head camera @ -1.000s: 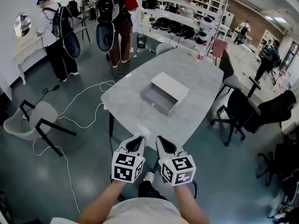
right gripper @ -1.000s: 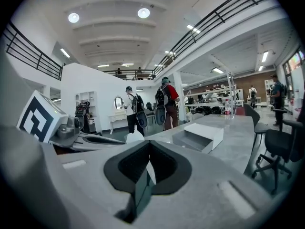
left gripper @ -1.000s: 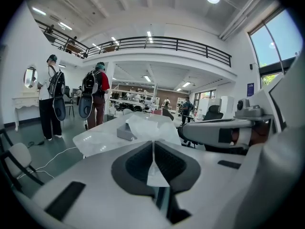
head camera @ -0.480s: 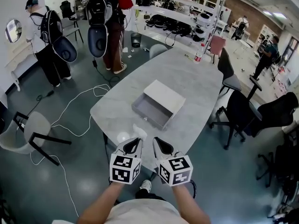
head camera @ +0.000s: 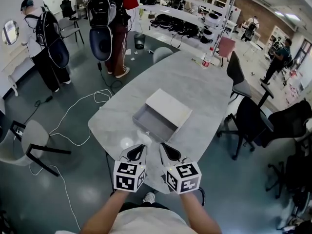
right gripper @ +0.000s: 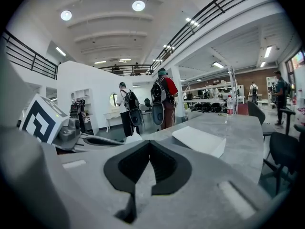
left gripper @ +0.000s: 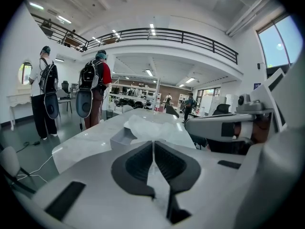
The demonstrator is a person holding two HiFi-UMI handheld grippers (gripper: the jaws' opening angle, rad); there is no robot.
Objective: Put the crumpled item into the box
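A crumpled white item [head camera: 144, 138] sticks out from the tips of my left gripper [head camera: 141, 148], which is shut on it. In the left gripper view the crumpled item [left gripper: 153, 128] bulges just past the closed left gripper [left gripper: 153, 145], half hiding the box [left gripper: 121, 138] behind it. That box [head camera: 152, 122] is an open grey tray with a white lid [head camera: 169, 108] against its far side, a short way ahead on the marble table [head camera: 195, 87]. My right gripper [head camera: 164, 148] hangs beside the left one, shut and empty. In its view the right gripper [right gripper: 149, 143] points past the lid [right gripper: 198, 140].
Two people with backpacks [head camera: 109, 13] stand left of the table's far end. White cable [head camera: 78, 116] loops on the floor. A white chair [head camera: 27, 145] stands at the left, black office chairs [head camera: 253, 118] at the right, and a bottle [head camera: 208, 60] at the table's far end.
Both grippers and the crumpled item have come forward over the table's near end. The box now lies closer ahead. Neither pair of jaws has changed.
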